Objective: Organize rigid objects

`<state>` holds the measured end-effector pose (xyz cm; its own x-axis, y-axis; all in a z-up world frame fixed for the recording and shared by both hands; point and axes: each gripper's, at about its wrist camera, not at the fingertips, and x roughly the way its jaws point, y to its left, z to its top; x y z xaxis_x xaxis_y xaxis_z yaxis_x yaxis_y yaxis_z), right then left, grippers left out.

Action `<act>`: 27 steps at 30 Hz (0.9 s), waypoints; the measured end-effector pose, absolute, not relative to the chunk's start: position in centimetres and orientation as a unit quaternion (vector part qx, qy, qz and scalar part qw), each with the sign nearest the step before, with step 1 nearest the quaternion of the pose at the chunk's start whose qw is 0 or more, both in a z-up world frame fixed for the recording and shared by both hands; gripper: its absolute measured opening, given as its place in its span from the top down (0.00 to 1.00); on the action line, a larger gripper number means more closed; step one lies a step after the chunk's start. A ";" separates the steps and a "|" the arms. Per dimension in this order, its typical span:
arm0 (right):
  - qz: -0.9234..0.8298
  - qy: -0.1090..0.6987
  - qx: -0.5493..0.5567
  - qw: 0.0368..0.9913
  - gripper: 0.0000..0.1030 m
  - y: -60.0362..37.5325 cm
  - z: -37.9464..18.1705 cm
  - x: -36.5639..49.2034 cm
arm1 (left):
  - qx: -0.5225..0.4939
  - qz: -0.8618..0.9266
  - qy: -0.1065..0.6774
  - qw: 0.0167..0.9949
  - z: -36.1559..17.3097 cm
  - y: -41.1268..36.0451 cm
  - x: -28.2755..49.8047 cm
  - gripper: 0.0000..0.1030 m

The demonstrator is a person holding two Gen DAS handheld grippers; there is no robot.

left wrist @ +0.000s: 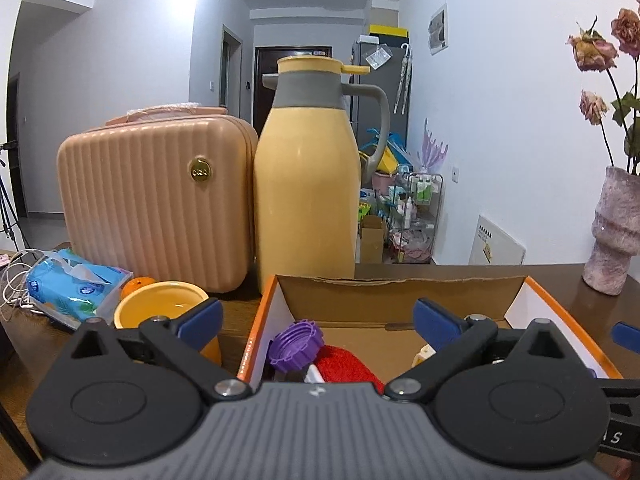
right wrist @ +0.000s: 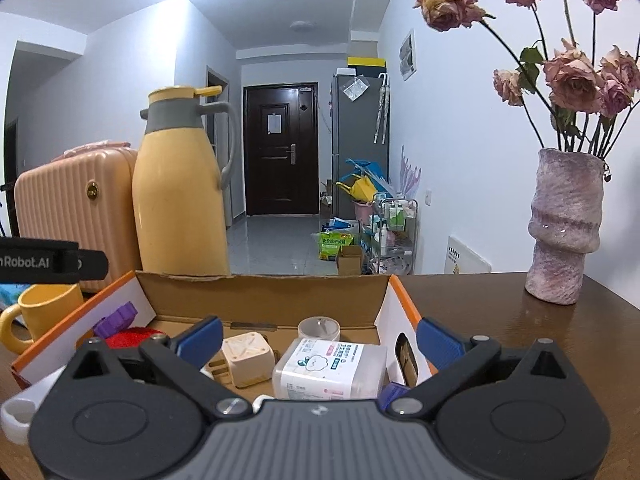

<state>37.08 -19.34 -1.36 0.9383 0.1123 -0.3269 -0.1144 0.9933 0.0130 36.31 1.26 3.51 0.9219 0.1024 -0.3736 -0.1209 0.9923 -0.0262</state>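
**Both tools open over the box**

The brown bench holds the cardboard box. Behind the box stand the pink case and yellow jug. Left of the box sits a yellow mug. Inside the box lie a wipes pack, red sponge, cream cube and purple cap. The left tool and right tool are wide open, holding nothing. Putting things in looks done for now. Next may be the mug, which needs a careful grab by its wall.

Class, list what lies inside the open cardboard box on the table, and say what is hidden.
Inside the cardboard box: a purple cap, a red scrubbing pad, a cream cube adapter, a clear tape roll and a wipes pack. The grippers' bodies cover the box's near part.
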 end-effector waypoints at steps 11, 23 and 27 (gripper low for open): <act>0.066 0.145 0.007 0.987 0.00 -20.1 0.3 33.2 | -0.033 0.072 0.143 0.987 5.1 2.1 31.1 0.00; 0.065 0.119 0.009 0.991 0.00 -21.4 0.9 24.4 | -0.027 0.064 0.126 0.990 5.5 2.9 21.5 0.00; 0.071 0.114 0.007 0.991 0.00 -21.9 0.7 20.6 | -0.030 0.063 0.128 0.989 5.1 2.9 17.4 0.00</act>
<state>20.64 -21.93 0.66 0.9640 0.1416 -0.2251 -0.1385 0.9899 0.0299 17.38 2.89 5.08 0.9593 0.1161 -0.2573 -0.1313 0.9904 -0.0430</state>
